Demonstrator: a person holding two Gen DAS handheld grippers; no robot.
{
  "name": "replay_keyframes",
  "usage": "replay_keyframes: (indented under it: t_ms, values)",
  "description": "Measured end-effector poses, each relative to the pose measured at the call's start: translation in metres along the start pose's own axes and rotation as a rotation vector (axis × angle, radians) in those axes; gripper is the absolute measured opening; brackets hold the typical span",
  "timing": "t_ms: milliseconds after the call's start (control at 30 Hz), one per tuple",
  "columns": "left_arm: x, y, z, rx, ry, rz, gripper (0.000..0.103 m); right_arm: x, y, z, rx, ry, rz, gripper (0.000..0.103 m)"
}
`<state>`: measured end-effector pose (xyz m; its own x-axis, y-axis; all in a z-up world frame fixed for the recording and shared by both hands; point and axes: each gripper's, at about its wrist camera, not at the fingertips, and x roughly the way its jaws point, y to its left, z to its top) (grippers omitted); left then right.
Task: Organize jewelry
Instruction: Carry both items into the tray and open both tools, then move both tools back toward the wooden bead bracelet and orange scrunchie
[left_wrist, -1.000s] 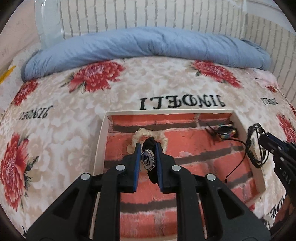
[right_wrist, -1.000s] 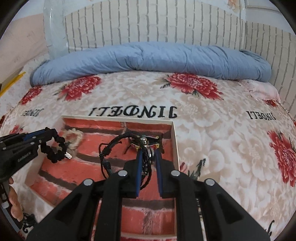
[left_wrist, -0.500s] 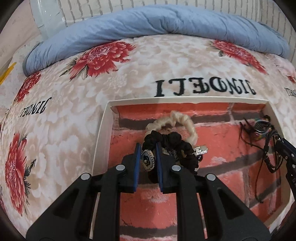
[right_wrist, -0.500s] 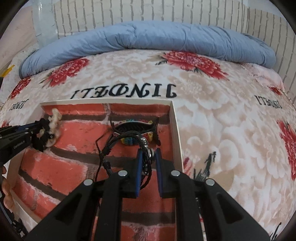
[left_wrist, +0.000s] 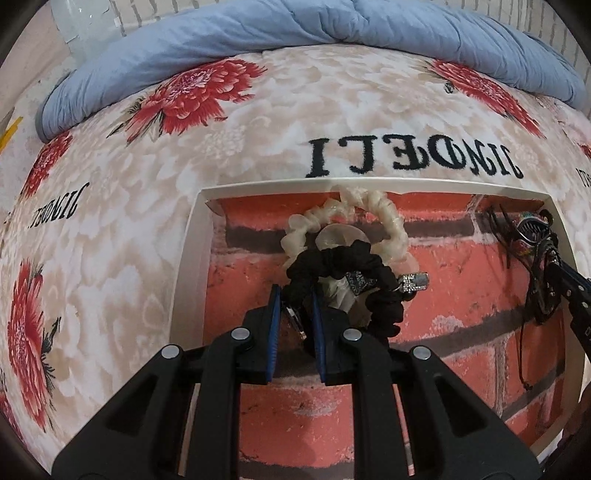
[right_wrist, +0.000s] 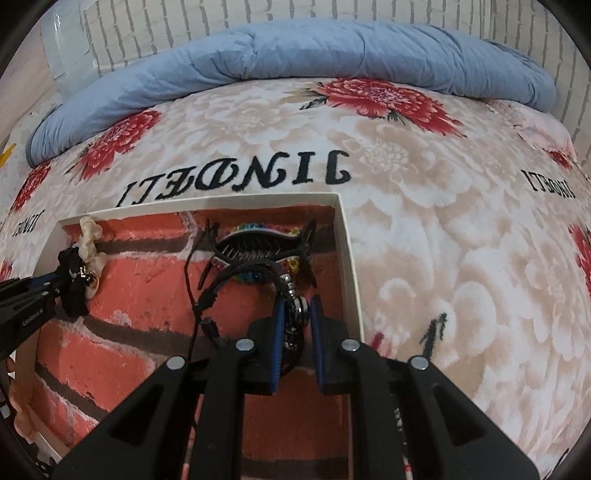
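A bed (left_wrist: 258, 122) with a red-flowered blanket and a rolled blue quilt (right_wrist: 295, 59) sits against a white brick wall. On it, a shallow brick-printed tray (left_wrist: 192, 258). Near its far left corner the left claw (left_wrist: 293, 314) is clamped on a black scrunchie (left_wrist: 343, 258) over a cream scrunchie (left_wrist: 391, 225). At the far right corner the right claw (right_wrist: 297, 314) grips a black cord bracelet (right_wrist: 236, 277) above a hair claw clip (right_wrist: 258, 240). Risk, I judge: loose cords snagging the clip on release.

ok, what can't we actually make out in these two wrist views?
- Left wrist view: near edge of the tray, hidden by the left gripper.
- Left wrist view: what lies under the black scrunchie, covered by it and the cream scrunchie.
- Right wrist view: bracelet beads, too small; hair claw partly behind cords.
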<state>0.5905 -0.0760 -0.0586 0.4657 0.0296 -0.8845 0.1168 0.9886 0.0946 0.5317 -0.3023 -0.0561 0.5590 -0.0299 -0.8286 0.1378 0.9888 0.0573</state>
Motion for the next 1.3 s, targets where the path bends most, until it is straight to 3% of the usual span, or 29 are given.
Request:
replay_keyframes:
  t_ms: [100, 233, 367, 467, 633, 800, 933, 1133, 1300]
  values:
    - [-0.008, 0.002, -0.003, -0.001, -0.015, 0.009, 0.039, -0.004, 0.001, -0.002, -0.015, 0.0, 0.001, 0.021]
    - [-0.029, 0.009, -0.004, -0.001, -0.048, -0.003, 0.064, -0.023, -0.001, -0.003, -0.021, -0.025, 0.044, 0.059]
    - [-0.067, 0.021, -0.009, 0.006, -0.121, -0.01, 0.087, -0.054, -0.003, -0.002, -0.036, -0.066, 0.067, 0.075]
    - [-0.094, 0.032, -0.014, 0.009, -0.158, -0.032, 0.098, -0.082, -0.004, -0.002, -0.054, -0.107, 0.069, 0.085]
    - [-0.14, 0.055, -0.032, -0.012, -0.185, -0.084, 0.098, -0.129, -0.005, -0.007, -0.066, -0.148, 0.065, 0.093]
    - [-0.171, 0.07, -0.054, -0.013, -0.217, -0.078, 0.098, -0.161, -0.011, -0.023, -0.028, -0.179, 0.033, 0.098]
    - [-0.186, 0.081, -0.078, -0.032, -0.245, -0.087, 0.098, -0.17, -0.016, -0.04, -0.019, -0.186, -0.014, 0.099]
    - [-0.19, 0.093, -0.113, -0.068, -0.224, -0.127, 0.098, -0.179, -0.022, -0.071, 0.03, -0.181, -0.073, 0.099]
    - [-0.209, 0.103, -0.141, -0.099, -0.301, -0.137, 0.098, -0.189, -0.014, -0.099, -0.026, -0.194, -0.071, 0.099]
